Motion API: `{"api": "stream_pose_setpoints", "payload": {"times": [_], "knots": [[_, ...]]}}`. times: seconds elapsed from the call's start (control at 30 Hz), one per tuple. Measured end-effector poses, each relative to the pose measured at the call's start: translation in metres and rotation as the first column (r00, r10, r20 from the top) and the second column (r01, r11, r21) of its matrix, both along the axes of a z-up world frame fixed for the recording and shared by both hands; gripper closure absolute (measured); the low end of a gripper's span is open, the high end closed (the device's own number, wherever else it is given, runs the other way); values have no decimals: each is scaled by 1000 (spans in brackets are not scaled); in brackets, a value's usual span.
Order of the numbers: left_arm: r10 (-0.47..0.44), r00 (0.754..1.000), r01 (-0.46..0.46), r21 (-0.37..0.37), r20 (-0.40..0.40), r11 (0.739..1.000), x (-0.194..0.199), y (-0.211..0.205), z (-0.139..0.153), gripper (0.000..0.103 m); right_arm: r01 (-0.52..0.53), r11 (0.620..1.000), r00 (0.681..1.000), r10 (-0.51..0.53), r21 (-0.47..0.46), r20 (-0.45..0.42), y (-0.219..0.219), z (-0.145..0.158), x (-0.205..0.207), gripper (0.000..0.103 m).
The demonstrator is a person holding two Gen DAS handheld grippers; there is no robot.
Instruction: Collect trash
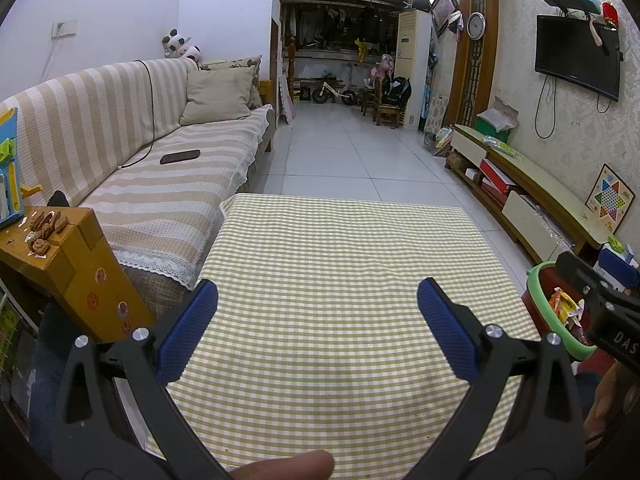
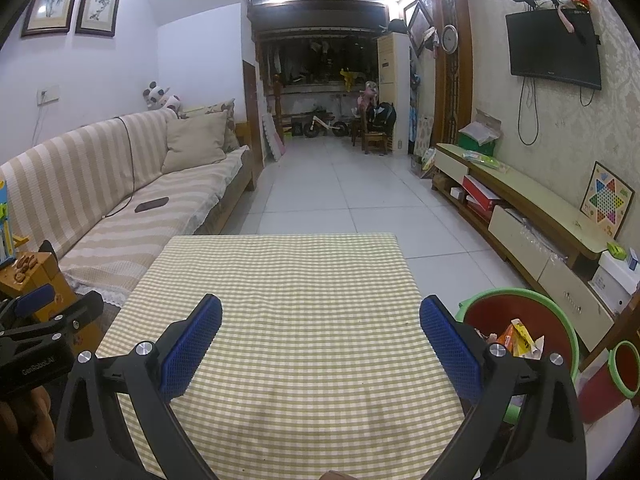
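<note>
Since the checked bench (image 1: 340,264) ahead of both grippers showed no litter, the sensible step was a check. The left gripper (image 1: 316,330) gaped empty; the right gripper (image 2: 320,342) likewise (wrappers (image 2: 520,338) already lay in the red bin (image 2: 560,328), just right of it).

Checked tablecloth (image 2: 288,300) is bare, so plenty of room over it. Sofa (image 1: 132,184) hugs its left edge, red bin (image 2: 532,320) sits just off the right.
</note>
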State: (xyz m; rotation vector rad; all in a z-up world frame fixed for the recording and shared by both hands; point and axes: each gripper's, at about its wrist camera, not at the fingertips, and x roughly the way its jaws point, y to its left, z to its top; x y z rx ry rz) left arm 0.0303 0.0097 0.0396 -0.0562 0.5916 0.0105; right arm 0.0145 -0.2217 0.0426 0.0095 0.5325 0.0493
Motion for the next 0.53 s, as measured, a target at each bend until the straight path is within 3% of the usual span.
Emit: {"api": "stream_pose_setpoints", "payload": {"times": [0.53], "knots": [[-14, 1000, 14, 2, 11, 1000, 1, -5, 0, 5, 3, 1000, 1000, -3, 1, -6, -2, -3, -3, 7]]}}
